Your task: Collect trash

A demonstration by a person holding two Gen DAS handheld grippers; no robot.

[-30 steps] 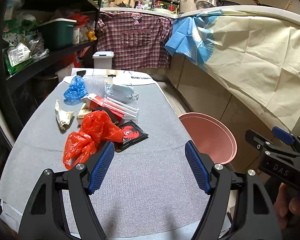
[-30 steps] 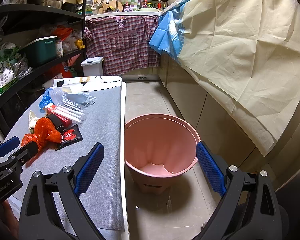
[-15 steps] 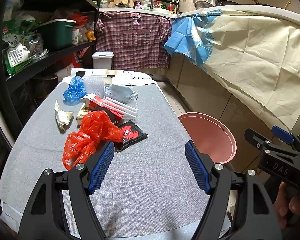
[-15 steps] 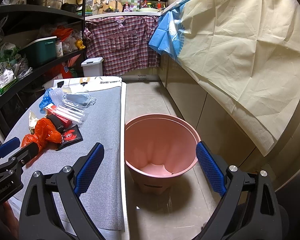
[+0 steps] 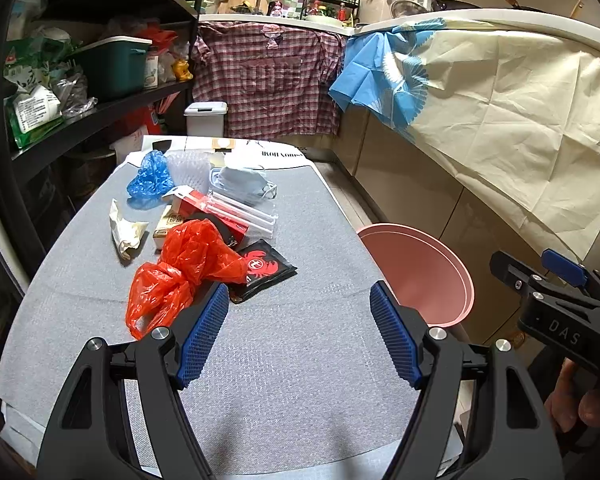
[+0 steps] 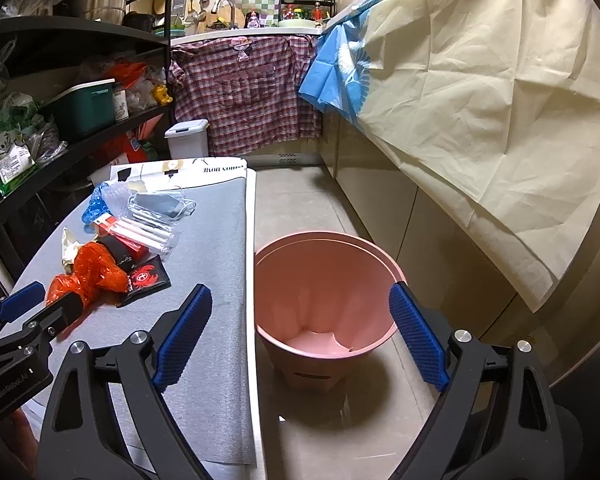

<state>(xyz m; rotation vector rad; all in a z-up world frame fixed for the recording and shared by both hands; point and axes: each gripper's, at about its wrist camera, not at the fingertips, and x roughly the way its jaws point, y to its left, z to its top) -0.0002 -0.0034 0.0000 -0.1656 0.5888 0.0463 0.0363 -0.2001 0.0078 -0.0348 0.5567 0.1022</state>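
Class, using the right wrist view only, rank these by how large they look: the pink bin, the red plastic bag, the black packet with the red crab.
1. Pink bin, clearly largest.
2. Red plastic bag.
3. Black packet.
The bag and packet look close in size, so that order is unsure.

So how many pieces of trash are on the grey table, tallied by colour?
Red or orange: 2, the orange bag and red box
Blue: 2, the blue bag and mask
Black: 1, the sachet
White or cream: 1, the wrapper
Total: 6

Crumpled trash pile [image 5: 204,236] on table, pink bin [image 6: 324,304] beside
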